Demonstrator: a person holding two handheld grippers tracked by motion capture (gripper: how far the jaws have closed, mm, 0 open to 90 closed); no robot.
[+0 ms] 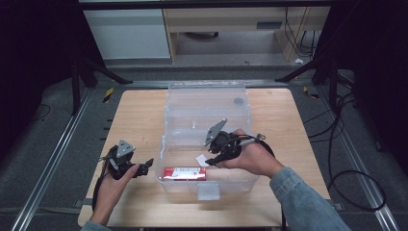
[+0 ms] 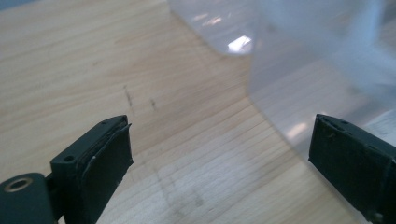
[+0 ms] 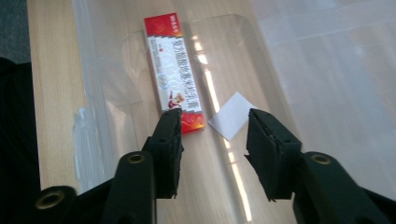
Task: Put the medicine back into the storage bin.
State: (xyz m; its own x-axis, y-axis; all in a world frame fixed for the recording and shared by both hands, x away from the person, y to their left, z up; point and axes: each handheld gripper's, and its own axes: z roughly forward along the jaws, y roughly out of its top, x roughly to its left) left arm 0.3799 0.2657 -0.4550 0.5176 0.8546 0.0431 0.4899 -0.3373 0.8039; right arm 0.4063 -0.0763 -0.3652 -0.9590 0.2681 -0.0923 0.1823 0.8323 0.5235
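red-and-white box lies flat on the floor of the clear bin, by its near wall. right gripper above it, jaws parted, nothing held. left gripper wide apart, empty, beside the bin over the table.

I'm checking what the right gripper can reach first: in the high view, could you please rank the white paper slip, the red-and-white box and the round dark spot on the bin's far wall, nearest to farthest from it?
1. White paper slip: on the bin floor, just left of the right gripper.
2. Red-and-white box: lying flat along the bin's near wall.
3. Round dark spot: far side of the clear bin.
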